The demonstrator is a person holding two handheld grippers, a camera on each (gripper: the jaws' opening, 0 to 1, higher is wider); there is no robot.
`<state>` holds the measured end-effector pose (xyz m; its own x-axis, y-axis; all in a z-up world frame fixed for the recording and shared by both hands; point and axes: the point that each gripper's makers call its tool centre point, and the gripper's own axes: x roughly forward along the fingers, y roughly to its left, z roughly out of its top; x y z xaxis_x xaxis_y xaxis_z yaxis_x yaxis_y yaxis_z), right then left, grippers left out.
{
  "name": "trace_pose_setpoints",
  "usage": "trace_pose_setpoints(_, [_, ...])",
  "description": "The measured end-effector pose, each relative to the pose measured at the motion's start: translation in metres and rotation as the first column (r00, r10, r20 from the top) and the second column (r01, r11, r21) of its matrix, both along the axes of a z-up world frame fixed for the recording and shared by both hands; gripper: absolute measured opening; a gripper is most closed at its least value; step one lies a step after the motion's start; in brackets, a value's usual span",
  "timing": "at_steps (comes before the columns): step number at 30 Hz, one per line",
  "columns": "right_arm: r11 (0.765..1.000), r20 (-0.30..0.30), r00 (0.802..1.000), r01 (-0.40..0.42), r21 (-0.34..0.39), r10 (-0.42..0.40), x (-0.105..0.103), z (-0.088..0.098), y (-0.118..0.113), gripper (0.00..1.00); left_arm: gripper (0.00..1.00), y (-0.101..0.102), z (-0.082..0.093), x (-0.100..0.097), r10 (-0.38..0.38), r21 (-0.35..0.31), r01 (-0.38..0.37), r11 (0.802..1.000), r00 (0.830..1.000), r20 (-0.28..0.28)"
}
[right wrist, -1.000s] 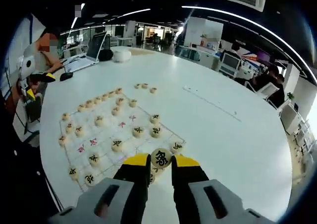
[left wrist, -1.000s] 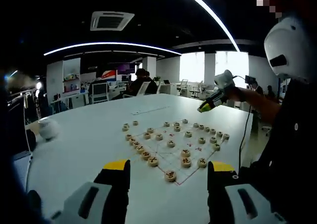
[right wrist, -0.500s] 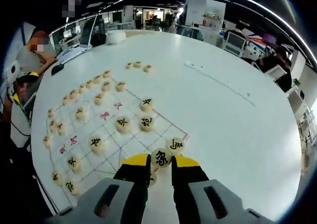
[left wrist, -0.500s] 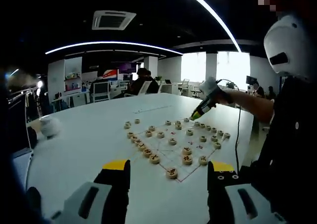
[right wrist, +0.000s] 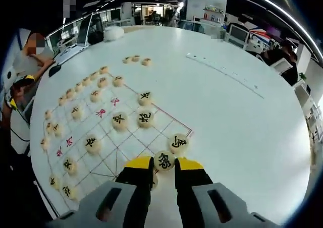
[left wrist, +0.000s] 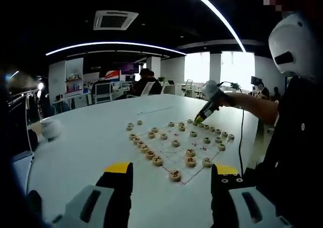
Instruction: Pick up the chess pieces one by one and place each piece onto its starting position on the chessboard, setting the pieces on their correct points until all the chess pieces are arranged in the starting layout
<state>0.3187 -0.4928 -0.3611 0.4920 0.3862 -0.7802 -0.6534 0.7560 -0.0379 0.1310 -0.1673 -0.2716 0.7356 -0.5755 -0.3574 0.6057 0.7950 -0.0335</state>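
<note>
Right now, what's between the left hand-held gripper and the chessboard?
Bare white table, in the left gripper view; the left hand-held gripper hangs short of the chessboard.

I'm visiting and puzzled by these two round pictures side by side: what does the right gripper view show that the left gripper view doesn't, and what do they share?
The right gripper view shows the right gripper shut on a chess piece just over the chessboard's edge, close enough to see black and red characters on the pieces, plus three loose pieces off the board.

The left gripper view shows the left gripper open and empty, above the white table, and a white bowl-like object.

Both show the board with its pieces.
</note>
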Motion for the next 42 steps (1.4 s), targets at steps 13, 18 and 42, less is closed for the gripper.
trace_pose_setpoints(13, [1.0,0.112,0.994,0.014,0.024,-0.016,-0.001,0.027,-0.013,0.29,0.63,0.001,-0.001,-0.001,0.003,0.01,-0.003,1.0,1.0,-0.001])
trace_pose_setpoints(18, [0.998,0.209,0.977,0.028,0.061,-0.04,-0.014,0.057,-0.026,0.29,0.63,0.001,0.002,0.001,0.004,0.01,-0.004,1.0,1.0,0.007])
trace_pose_setpoints(42, [0.914,0.511,0.818,0.043,0.403,-0.264,-0.142,0.118,-0.068,0.37,0.63,-0.021,0.015,0.014,-0.047,0.037,0.046,0.998,0.998,0.032])
